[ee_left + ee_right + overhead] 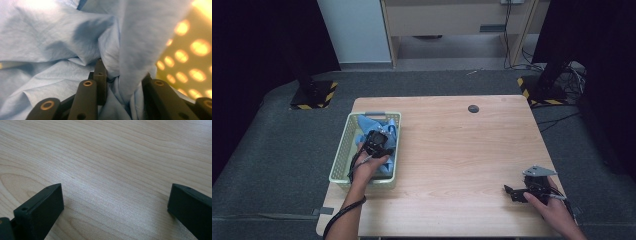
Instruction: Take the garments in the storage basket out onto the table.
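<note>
A pale green perforated basket (340, 152) stands on the left part of the wooden table (452, 145), with a crumpled light blue cloth (371, 122) inside. My left gripper (379, 139) is down in the basket on the cloth. In the left gripper view its jaws (125, 76) are drawn close on a bunched fold of the blue cloth (50, 37), with the basket wall (192, 47) at the right. My right gripper (513, 192) lies low near the table's front right corner. Its jaws (115, 202) stand wide open over bare wood (112, 150).
A small dark round disc (473, 108) sits near the table's far edge. Stand bases with yellow-black stripes (314, 95) (539, 92) rest on the grey carpet behind the table. Cables lie at the back right.
</note>
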`<state>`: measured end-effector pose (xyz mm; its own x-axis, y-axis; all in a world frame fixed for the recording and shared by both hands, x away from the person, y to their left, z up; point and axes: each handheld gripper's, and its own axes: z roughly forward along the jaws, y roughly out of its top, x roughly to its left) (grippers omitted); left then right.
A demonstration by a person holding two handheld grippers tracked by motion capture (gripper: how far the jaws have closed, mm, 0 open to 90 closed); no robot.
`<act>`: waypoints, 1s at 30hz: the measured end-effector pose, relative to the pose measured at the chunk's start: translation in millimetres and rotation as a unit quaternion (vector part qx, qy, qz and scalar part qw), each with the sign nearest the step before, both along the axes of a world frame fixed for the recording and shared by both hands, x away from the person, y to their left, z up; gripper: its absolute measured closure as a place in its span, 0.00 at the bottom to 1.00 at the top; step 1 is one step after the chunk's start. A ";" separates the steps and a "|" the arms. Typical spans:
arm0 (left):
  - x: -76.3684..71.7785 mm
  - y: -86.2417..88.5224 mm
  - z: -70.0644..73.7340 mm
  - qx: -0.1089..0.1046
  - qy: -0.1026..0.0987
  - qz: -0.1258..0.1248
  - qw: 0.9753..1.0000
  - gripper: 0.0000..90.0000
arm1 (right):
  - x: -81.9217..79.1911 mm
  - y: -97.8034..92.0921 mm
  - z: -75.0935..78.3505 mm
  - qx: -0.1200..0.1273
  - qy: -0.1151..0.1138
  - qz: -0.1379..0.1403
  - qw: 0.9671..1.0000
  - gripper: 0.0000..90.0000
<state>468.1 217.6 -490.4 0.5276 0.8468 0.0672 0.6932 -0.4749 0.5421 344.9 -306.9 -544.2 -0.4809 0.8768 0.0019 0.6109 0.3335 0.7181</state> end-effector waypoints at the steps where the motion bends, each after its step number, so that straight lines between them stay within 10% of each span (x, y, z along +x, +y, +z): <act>1: -0.8 0.2 0.8 0.001 0.003 -0.004 1.000 0.80 | 0.0 0.0 0.0 0.000 0.000 0.000 1.000 0.01; 30: -34.7 23.4 81.9 -0.056 -0.096 -0.021 0.994 0.80 | 1.5 1.3 0.0 -0.001 0.000 -0.001 1.000 0.01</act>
